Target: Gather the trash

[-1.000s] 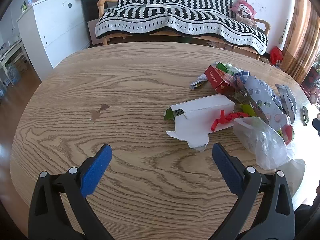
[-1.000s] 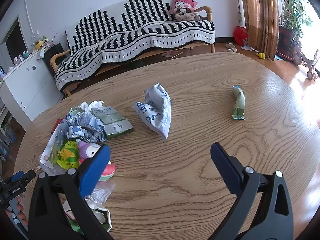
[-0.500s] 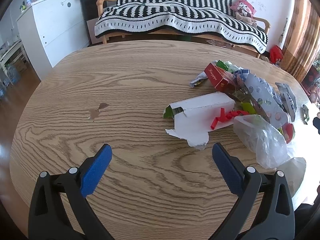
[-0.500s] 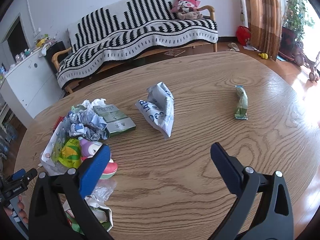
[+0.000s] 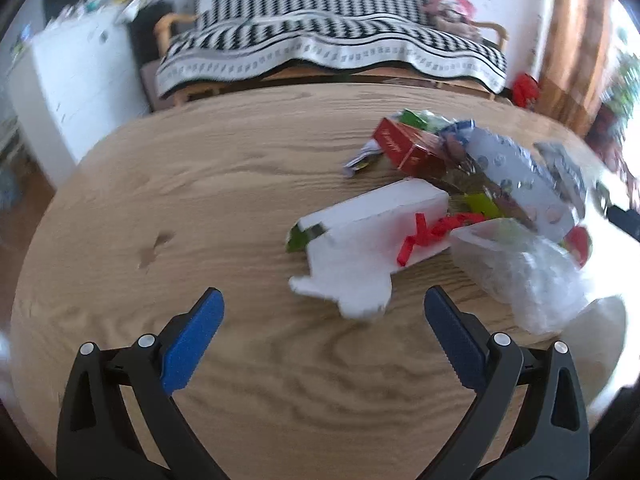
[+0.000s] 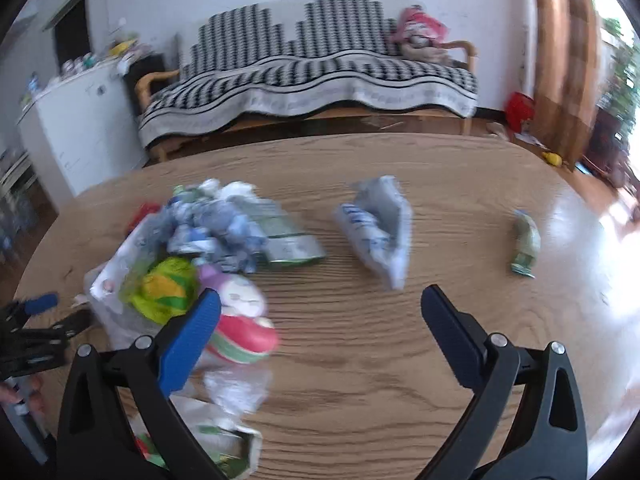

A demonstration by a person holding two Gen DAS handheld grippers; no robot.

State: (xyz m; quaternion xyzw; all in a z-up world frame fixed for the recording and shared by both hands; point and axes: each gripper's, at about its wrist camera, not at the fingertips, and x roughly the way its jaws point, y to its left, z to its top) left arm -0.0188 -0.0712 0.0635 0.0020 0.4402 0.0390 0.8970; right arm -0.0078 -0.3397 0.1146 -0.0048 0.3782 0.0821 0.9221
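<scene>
A heap of trash lies on the round wooden table (image 5: 240, 184). In the left wrist view a torn white carton (image 5: 360, 236) with a red ribbon (image 5: 432, 232), a red box (image 5: 408, 148) and a clear plastic bag (image 5: 528, 276) sit ahead and to the right of my left gripper (image 5: 322, 320), which is open and holds nothing. In the right wrist view the heap (image 6: 192, 256) lies ahead left, a crumpled white-blue bag (image 6: 380, 228) ahead, a green wrapper (image 6: 526, 246) far right. My right gripper (image 6: 320, 316) is open above the table.
A sofa with a black-and-white striped blanket (image 6: 312, 76) stands beyond the table, a white cabinet (image 5: 80, 76) to the left, curtains (image 6: 564, 52) to the right. The other gripper and a hand (image 6: 28, 344) show at the left edge of the right wrist view.
Both views are now motion-blurred. The right wrist view has swung leftward and closer to the heap; the left gripper has edged towards the white carton. Both stay open.
</scene>
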